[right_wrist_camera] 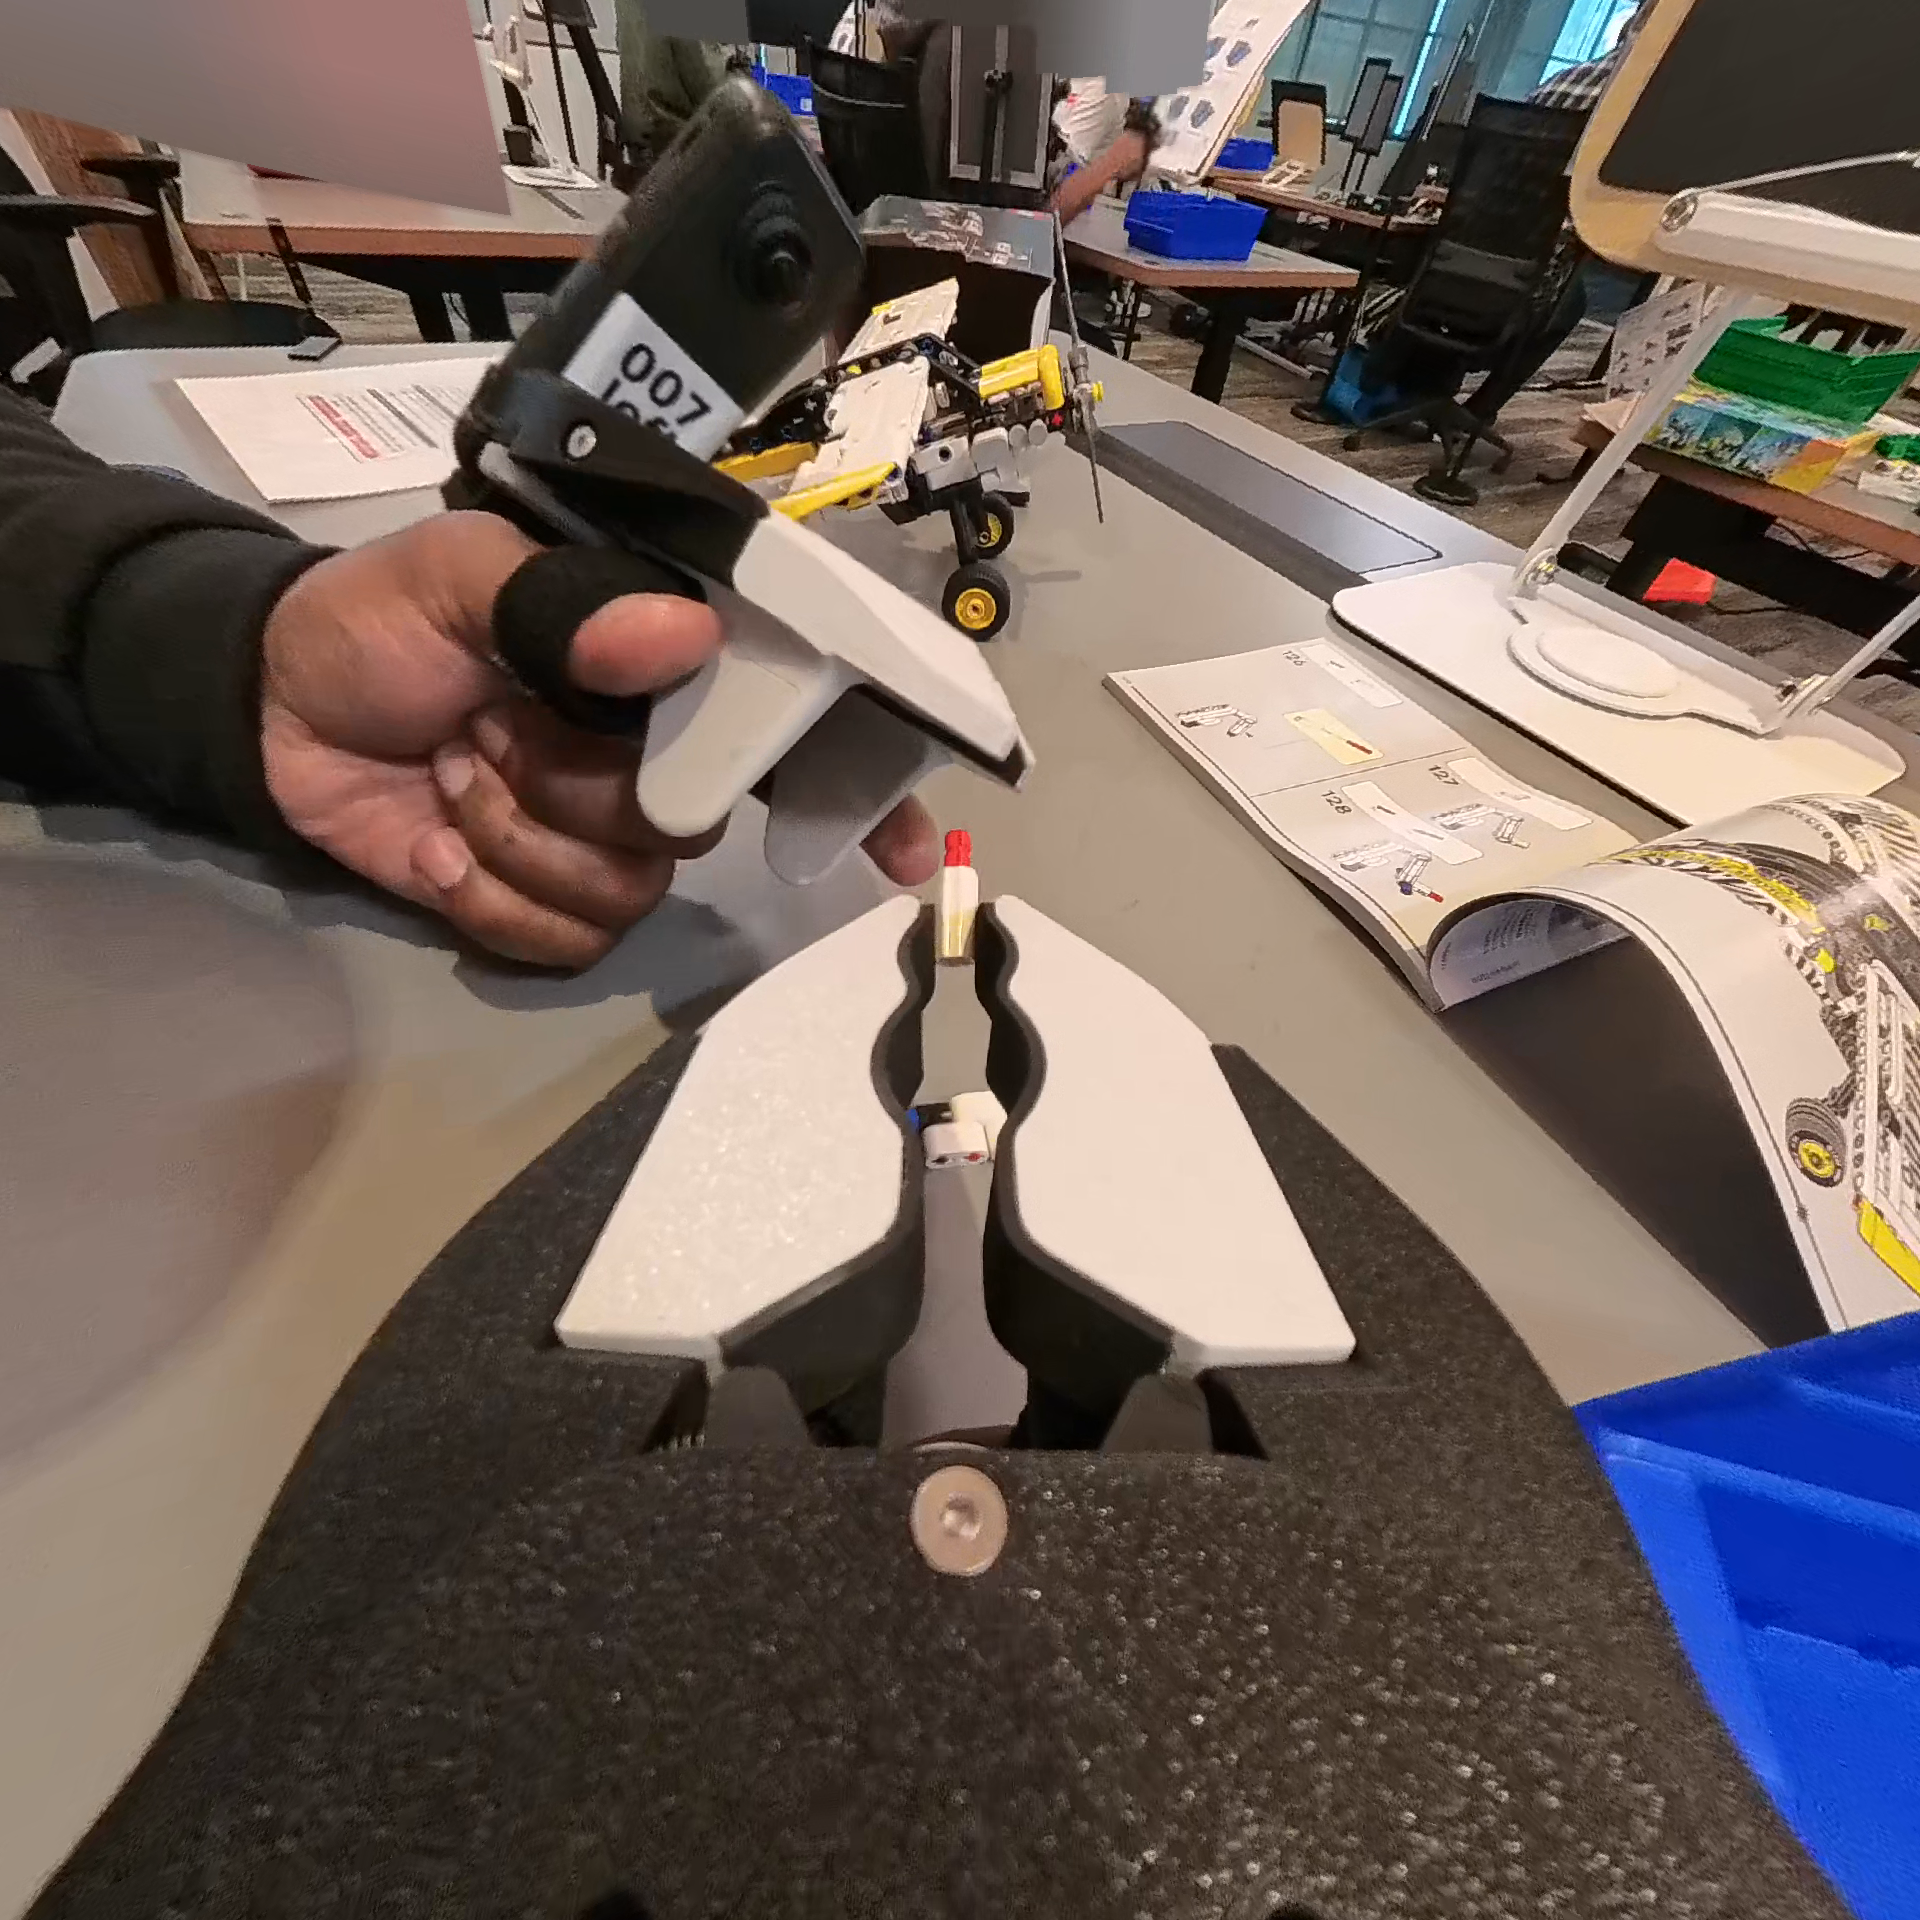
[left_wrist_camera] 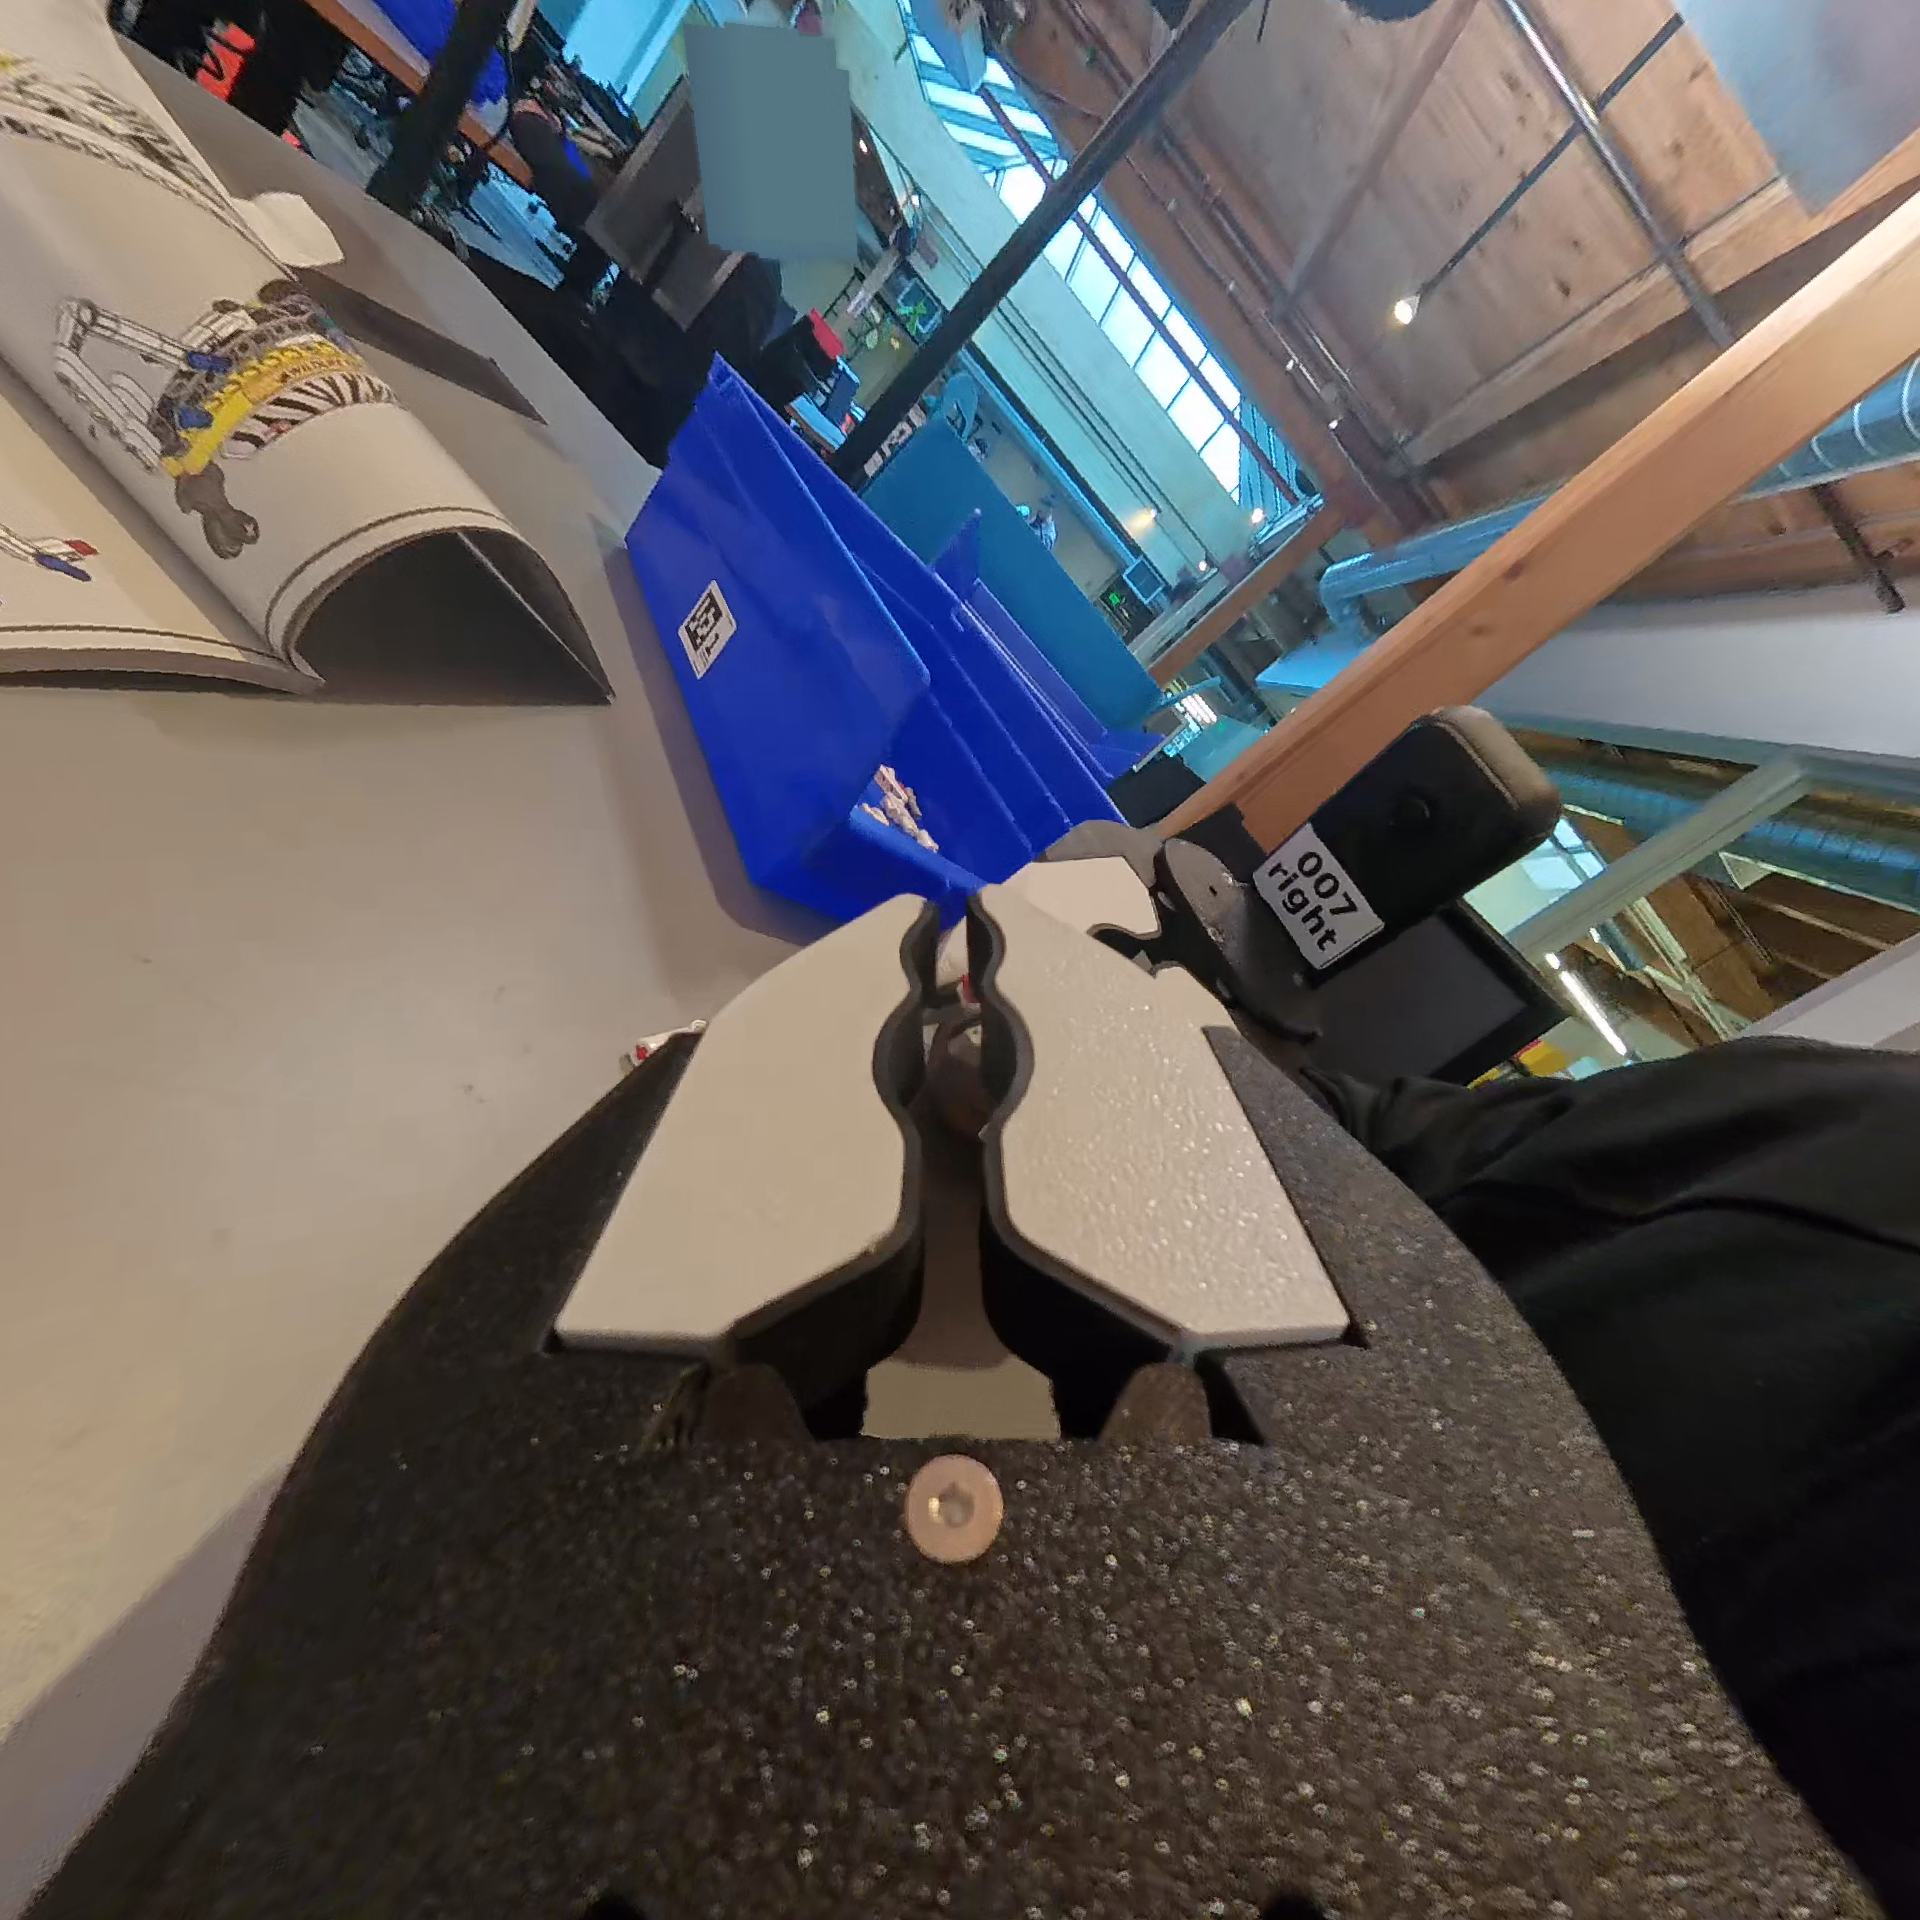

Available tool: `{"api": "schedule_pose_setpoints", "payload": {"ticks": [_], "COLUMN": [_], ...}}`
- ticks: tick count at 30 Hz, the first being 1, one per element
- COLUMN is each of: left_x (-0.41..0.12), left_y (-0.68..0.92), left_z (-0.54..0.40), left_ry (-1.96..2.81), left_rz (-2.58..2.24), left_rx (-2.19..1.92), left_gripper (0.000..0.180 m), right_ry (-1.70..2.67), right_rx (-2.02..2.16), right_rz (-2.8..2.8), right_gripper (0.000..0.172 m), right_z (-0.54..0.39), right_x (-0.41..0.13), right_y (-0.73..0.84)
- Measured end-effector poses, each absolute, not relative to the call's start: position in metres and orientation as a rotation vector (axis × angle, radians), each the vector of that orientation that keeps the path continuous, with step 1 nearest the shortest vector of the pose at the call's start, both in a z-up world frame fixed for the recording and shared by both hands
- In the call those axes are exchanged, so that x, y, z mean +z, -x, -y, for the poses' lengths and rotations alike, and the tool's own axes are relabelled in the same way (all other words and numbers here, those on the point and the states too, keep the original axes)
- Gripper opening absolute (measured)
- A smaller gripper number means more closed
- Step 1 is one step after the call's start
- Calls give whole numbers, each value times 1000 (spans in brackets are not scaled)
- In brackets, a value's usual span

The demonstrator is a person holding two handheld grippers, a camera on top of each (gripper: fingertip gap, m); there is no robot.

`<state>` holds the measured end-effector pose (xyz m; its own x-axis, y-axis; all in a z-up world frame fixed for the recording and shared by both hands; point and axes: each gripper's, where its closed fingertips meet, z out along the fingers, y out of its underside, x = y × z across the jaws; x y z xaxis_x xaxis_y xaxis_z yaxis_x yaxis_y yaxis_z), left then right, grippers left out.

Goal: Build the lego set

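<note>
Right gripper pinching a small white plastic peg with a red tip above the grey table, just beside the left gripper, seemingly pressed together (tips half-hidden, contents undeterminable).

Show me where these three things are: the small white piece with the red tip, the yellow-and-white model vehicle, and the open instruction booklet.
small white piece (right_wrist_camera: 956, 896): right wrist view, its white middle.
model vehicle (right_wrist_camera: 914, 416): right wrist view, its white body.
instruction booklet (right_wrist_camera: 1340, 758): right wrist view, its flat open page.
</note>
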<state>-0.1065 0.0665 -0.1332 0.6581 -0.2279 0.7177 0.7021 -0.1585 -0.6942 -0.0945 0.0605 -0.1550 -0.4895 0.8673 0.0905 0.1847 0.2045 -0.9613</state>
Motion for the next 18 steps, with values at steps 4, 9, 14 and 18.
{"api": "schedule_pose_setpoints", "payload": {"ticks": [4,9,14,18], "left_x": [-130,-119,-118,-102], "left_y": [106,112,120,133], "left_z": [-67,-67,-76,-82], "left_ry": [1537,1489,1491,1414], "left_rz": [327,248,166,127], "left_rx": [-743,-585,-366,-144], "left_gripper": [8,13,31,34], "right_ry": [987,1002,984,912], "right_rx": [1306,1272,1249,1241], "right_rz": [1825,1842,1859,1873], "right_gripper": [7,7,7,7], "right_z": [-64,-70,-74,-73], "right_x": [-157,-162,-164,-163], "right_y": [95,95,93,90]}}
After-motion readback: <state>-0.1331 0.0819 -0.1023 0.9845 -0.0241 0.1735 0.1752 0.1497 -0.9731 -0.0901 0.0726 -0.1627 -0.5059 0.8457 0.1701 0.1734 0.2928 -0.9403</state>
